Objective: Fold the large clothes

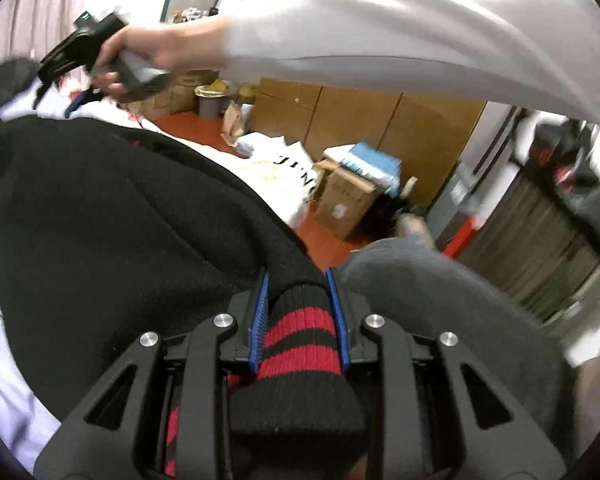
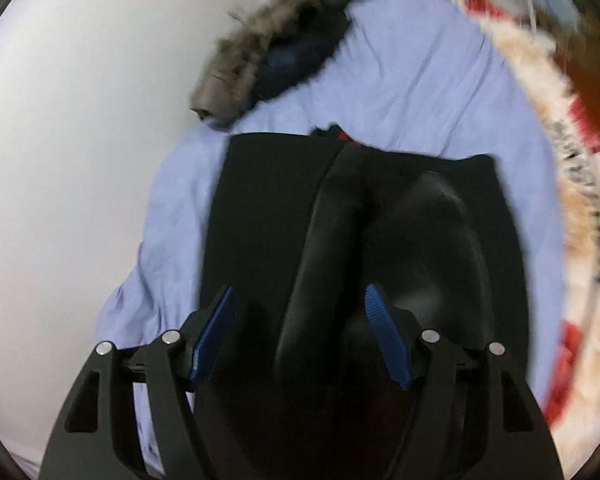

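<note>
1. Left wrist view: left gripper [image 1: 298, 312] is clamped on the red-and-black striped cuff [image 1: 296, 344] of the black sweater [image 1: 112, 216], which spreads over the bed. The right gripper [image 1: 66, 54], held in the person's hand [image 1: 140, 56], hovers beyond the garment.
2. Right wrist view: right gripper [image 2: 300, 332] has its jaws spread wide, nothing between the pads, above the black sweater [image 2: 268, 200] lying on a lavender sheet [image 2: 420, 92]; a fur-trimmed coat [image 2: 272, 60] lies beyond.

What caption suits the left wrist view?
Left tongs clamp the red-striped ribbed cuff of a black knit garment.
</note>
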A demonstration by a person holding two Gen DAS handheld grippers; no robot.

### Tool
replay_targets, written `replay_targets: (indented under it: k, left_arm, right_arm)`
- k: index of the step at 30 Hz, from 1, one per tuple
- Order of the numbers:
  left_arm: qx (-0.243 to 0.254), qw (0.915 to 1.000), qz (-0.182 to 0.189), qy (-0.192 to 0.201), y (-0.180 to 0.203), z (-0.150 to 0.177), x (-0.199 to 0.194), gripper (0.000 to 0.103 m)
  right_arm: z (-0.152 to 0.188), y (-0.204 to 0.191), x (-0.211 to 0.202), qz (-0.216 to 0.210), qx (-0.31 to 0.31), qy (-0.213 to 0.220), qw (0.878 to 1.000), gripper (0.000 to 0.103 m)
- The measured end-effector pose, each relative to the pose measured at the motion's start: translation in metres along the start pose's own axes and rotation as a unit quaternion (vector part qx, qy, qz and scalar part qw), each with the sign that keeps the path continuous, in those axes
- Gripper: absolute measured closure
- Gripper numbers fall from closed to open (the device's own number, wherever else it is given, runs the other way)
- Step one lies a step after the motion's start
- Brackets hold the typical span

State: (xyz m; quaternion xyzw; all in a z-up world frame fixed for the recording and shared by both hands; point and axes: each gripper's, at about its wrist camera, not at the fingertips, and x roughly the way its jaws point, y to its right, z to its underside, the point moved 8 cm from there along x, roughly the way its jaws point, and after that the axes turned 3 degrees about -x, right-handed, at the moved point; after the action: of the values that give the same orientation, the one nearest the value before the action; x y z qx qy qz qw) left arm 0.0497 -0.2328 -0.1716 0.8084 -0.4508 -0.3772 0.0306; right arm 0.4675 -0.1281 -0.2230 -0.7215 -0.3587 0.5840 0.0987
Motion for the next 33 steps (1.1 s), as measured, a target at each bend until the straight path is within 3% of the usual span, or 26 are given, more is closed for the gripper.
replay_targets:
  k: [2, 5, 7, 9, 14, 21, 24, 25, 26, 28, 30, 33]
  left_arm:
    - [-0.013, 0.9998, 0.014, 0.005, -0.002, 0.001, -0.008, 0.076]
    - [-0.018, 0.9994, 0.023, 0.017, -0.002, -0.002, -0.014, 0.076]
    - [-0.024, 0.9991, 0.028, 0.021, -0.003, -0.002, -0.017, 0.076]
    - [-0.024, 0.9990, 0.028, 0.026, -0.003, -0.003, -0.019, 0.076]
    - [-0.013, 0.9996, 0.014, 0.022, 0.007, 0.002, -0.012, 0.076]
    - [0.012, 0.9997, -0.006, 0.021, 0.035, -0.024, 0.002, 0.076]
    - [0.010, 0.9999, 0.009, 0.008, 0.049, -0.035, 0.015, 0.079]
    - [0.021, 0.9982, 0.055, -0.004, 0.067, -0.039, 0.022, 0.099]
    - [0.043, 0.9960, 0.077, -0.017, 0.089, -0.042, 0.032, 0.099]
    - [0.076, 0.9938, 0.066, -0.047, 0.116, -0.044, 0.057, 0.099]
    - [0.059, 0.9938, 0.068, -0.065, 0.120, -0.046, 0.085, 0.099]
    - [0.033, 0.9947, 0.058, -0.078, 0.103, -0.040, 0.096, 0.099]
  right_arm:
    - [-0.012, 0.005, 0.042, -0.011, 0.017, -0.042, 0.999, 0.033]
    - [-0.023, -0.003, 0.067, -0.003, -0.001, -0.043, 0.999, 0.031]
    - [-0.029, -0.013, 0.071, -0.005, -0.016, -0.040, 0.999, 0.049]
    - [-0.031, -0.028, 0.063, -0.013, -0.041, -0.036, 0.998, 0.085]
    - [-0.046, -0.054, 0.013, -0.009, -0.076, 0.015, 0.997, 0.090]
    - [-0.059, -0.079, -0.069, 0.015, -0.119, 0.056, 0.991, 0.090]
    - [-0.061, -0.060, -0.093, 0.035, -0.112, 0.059, 0.991, 0.090]
    - [-0.060, -0.048, -0.104, 0.039, -0.106, 0.062, 0.992, 0.090]
    - [-0.058, -0.039, -0.109, 0.046, -0.106, 0.061, 0.991, 0.090]
    - [-0.052, -0.016, -0.107, 0.055, -0.095, 0.054, 0.993, 0.090]
    - [-0.044, 0.012, -0.105, 0.060, -0.073, 0.051, 0.994, 0.090]
    - [-0.030, 0.051, -0.097, 0.062, -0.044, 0.045, 0.996, 0.090]
